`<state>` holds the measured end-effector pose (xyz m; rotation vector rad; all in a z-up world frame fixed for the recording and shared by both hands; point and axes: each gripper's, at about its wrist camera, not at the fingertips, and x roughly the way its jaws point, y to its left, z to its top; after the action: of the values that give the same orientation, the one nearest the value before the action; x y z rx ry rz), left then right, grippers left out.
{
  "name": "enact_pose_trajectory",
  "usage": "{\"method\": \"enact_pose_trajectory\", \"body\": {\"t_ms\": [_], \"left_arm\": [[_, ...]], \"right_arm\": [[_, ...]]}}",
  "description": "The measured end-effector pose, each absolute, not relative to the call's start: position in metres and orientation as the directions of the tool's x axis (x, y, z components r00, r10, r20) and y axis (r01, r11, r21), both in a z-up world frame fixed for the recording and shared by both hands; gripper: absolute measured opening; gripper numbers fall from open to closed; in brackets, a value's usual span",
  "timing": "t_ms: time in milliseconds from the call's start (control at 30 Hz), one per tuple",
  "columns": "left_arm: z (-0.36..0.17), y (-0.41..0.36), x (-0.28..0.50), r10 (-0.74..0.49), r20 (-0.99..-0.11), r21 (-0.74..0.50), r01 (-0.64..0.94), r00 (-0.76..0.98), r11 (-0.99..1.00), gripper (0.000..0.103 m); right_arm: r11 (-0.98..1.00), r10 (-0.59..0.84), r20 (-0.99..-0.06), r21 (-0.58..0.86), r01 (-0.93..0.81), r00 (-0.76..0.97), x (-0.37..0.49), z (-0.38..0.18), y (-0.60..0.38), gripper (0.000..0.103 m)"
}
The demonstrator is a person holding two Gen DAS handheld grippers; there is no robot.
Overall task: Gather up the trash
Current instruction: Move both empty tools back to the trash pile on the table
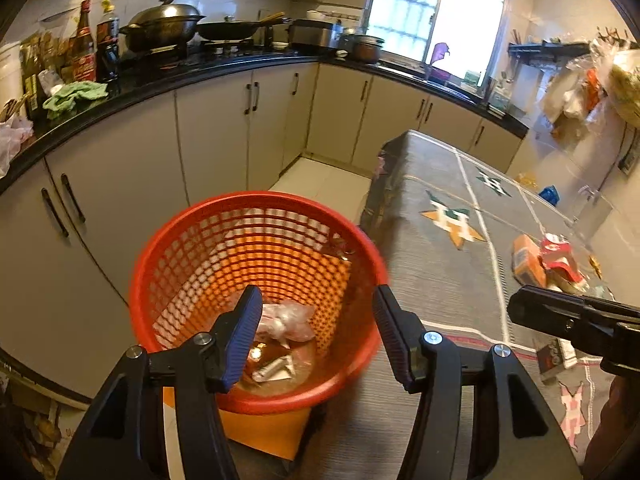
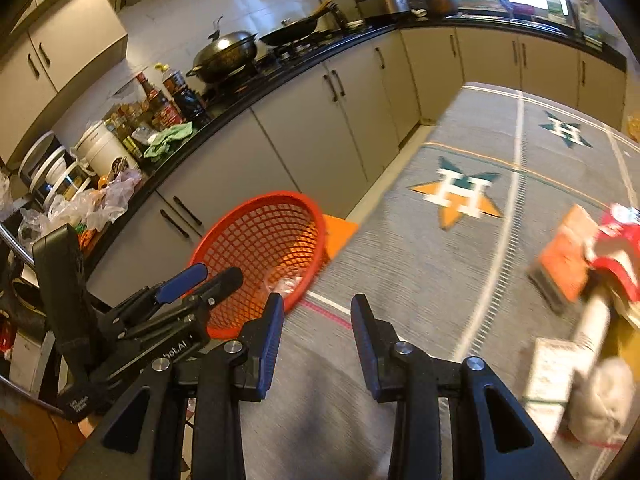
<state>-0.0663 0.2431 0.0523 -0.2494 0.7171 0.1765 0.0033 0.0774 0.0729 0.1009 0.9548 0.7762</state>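
Left wrist view: nearest the lens, the left gripper [image 1: 318,312] has its jaws spread wide with nothing between them. It hangs above the red mesh basket [image 1: 256,300], which stands beside the near left edge of the table [image 1: 440,280], below its top. Inside the basket lie a crumpled clear plastic bag [image 1: 286,320] and a small whitish tube-like scrap [image 1: 274,370]; further detail is blurred. An orange sheet [image 1: 264,428] shows under the basket. On the grey patterned tablecloth, near the right edge, lies remaining trash: an orange carton [image 1: 528,260] touching a red-and-white wrapper [image 1: 560,256]. The right gripper [image 1: 576,316] enters from the right over that edge; its fingers cannot be judged here.

Right wrist view: the right gripper [image 2: 318,340] is nearest, jaws parted and empty, above the tablecloth [image 2: 420,260]. The left gripper [image 2: 200,280] reaches over the basket [image 2: 260,256] at the left edge of the table. The orange carton [image 2: 568,256] and the red-and-white wrapper [image 2: 616,252] lie blurred at the right edge, with a pale box [image 2: 550,372] and a whitish crumpled lump [image 2: 604,400] nearer the camera.
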Motion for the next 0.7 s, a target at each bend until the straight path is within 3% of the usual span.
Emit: {"method": "enact_pose_trajectory", "body": {"t_ms": [267,700], "left_arm": [[0.057,0.186,-0.057,0.020,-0.676,-0.139,-0.153,0.737,0.978,0.057],[0.055,0.074,-0.045,-0.074,-0.716,-0.068,0.036,0.694,0.997,0.063]], "right_arm": [[0.776,0.612,-0.677,0.414,-0.476,0.408,-0.006,0.076,0.001,0.039],[0.883,0.464,-0.673,0.301,-0.360,0.576,-0.030,0.068,-0.109,0.052]]}}
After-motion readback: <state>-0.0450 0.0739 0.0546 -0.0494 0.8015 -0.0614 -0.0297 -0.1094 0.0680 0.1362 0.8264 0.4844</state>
